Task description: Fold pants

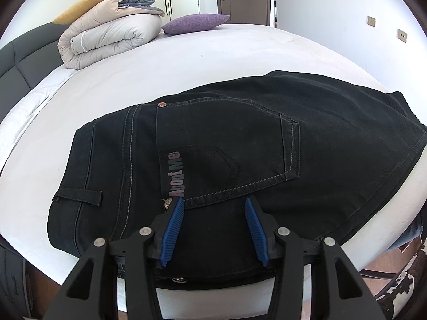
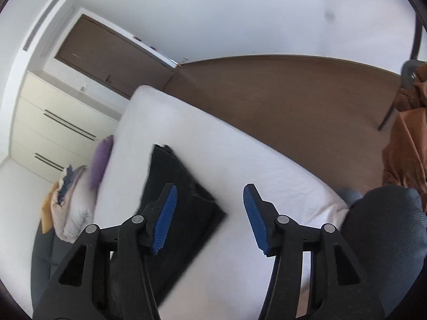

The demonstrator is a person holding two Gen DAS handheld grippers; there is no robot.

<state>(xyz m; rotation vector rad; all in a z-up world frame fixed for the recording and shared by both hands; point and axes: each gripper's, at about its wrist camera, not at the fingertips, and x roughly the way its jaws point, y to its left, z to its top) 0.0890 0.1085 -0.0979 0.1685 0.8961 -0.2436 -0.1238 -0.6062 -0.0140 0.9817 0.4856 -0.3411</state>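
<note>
Both grippers stand about half open and empty: my left gripper (image 1: 214, 202) hovers over the back pocket of the black pants (image 1: 240, 146), folded on the white bed (image 1: 186, 50), while my right gripper (image 2: 209, 189) hangs above their far end. I judge a fold just set; next comes regripping an edge. Right view is blurred, and layers beneath stay hidden.
</note>
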